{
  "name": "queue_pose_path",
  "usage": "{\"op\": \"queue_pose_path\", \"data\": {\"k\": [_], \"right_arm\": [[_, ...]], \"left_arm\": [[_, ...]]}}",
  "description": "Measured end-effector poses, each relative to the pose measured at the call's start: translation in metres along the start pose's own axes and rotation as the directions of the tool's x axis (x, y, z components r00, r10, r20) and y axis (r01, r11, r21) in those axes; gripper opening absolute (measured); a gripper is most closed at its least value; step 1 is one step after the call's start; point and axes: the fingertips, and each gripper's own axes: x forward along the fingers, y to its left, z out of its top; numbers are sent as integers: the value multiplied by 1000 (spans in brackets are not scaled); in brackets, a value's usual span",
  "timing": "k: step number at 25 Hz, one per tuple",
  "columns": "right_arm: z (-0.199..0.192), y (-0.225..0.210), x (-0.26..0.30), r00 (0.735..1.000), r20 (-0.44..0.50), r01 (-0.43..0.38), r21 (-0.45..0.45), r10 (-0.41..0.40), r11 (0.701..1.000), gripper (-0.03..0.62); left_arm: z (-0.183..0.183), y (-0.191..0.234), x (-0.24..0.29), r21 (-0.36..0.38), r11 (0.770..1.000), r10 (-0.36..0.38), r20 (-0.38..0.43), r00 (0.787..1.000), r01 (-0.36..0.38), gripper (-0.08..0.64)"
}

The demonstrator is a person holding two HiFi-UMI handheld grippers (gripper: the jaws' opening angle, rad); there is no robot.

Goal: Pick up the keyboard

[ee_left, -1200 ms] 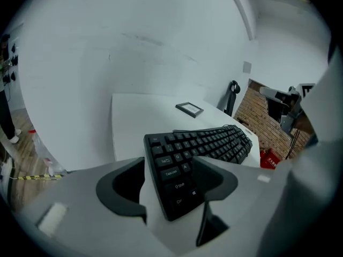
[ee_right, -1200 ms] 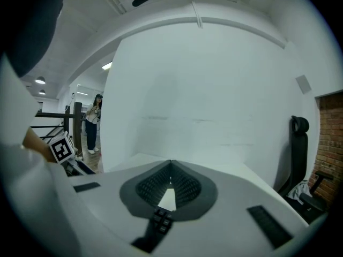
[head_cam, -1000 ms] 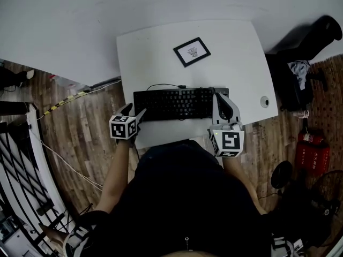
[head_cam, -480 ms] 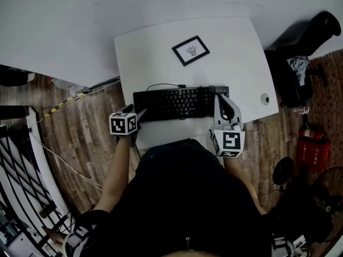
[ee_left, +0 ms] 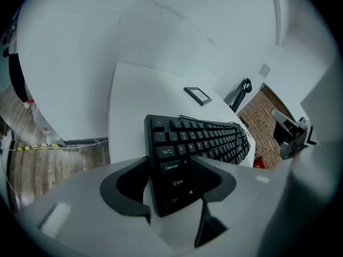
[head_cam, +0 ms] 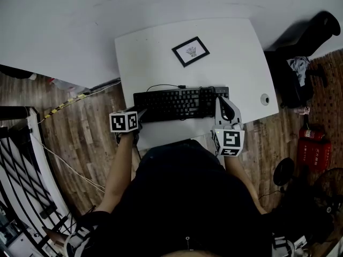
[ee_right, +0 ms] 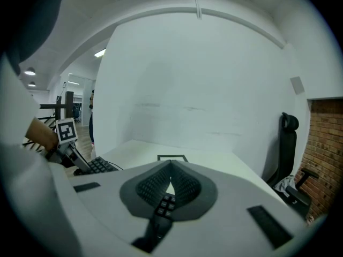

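Keyboard [head_cam: 179, 103] lies flat on the desk [head_cam: 155, 58], stretched between your two tools.

Right gripper [head_cam: 221, 99]: jaws clamped on the right end, keys showing between the pads.

Left gripper [head_cam: 141, 113]: jaws fairly wide and just been closing. The near-left corner sits between them, with no firm pad contact that I can see.

Risks:
- Lift now and only the right end is held, so the board would likely pivot, drag or slip out.
- The left bite is on a corner, at a slant. Closed there, it may squeeze out sideways.
- The cable [head_cam: 161, 85] runs off beyond the tips and could tug on a high lift.

Room: the desk's near edge lies just behind both tools. Beyond the tips the desk is bare up to the frame [head_cam: 191, 51]. Straight up looks free.
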Motion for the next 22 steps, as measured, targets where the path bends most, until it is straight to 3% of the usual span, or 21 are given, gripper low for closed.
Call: {"op": "queue_pose_path", "data": {"k": [8, 13, 18, 19, 20, 22], "right_arm": [[-48, -26, 2, 993, -116, 11, 11, -9, 1000, 11], [-84, -46, 6, 968, -243, -59, 20, 62, 998, 12], [-121, -58, 7, 897, -385, -165, 167, 218, 972, 15], [-128, -60, 8, 878, -407, -178, 210, 251, 961, 32], [-134, -60, 9, 856, -429, -189, 258, 287, 948, 107], [-148, -60, 10, 807, -471, -195, 354, 355, 914, 124]], "left_arm": [[8, -9, -19, 37, 998, 43, 27, 999, -44, 252], [17, -17, -31, 59, 996, 65, 52, 996, -68, 252], [21, -22, -41, 70, 994, 79, 74, 994, -84, 252], [22, -23, -42, 70, 994, 81, 77, 994, -86, 252], [22, -24, -43, 70, 994, 82, 79, 993, -88, 252], [23, -24, -44, 69, 993, 86, 83, 993, -92, 252]]}}
